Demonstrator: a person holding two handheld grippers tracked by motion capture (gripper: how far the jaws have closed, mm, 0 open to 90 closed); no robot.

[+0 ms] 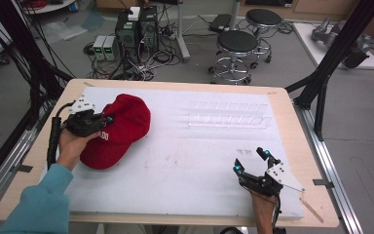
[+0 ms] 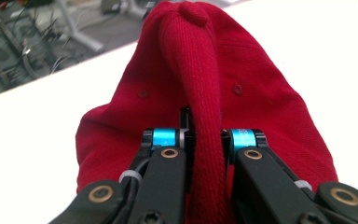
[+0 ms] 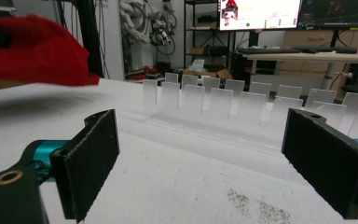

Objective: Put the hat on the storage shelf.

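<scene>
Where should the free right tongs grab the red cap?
The brim edge, coming in low from the right. The red cap has its crown fold pinched in the left tongs; the brim is thin, stiff and faces the open right tongs.

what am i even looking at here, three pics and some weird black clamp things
A person sits at a table and holds a two-jaw tool in each hand. One picture is taken from above the table; the other two come from small cameras riding on each tool, looking along its black jaws. The left tool is shut on a pinched fold of a red cap. The right tool is open with nothing between its jaws, low over the white mat. Farther back on the mat stands a clear plastic rack.
</scene>
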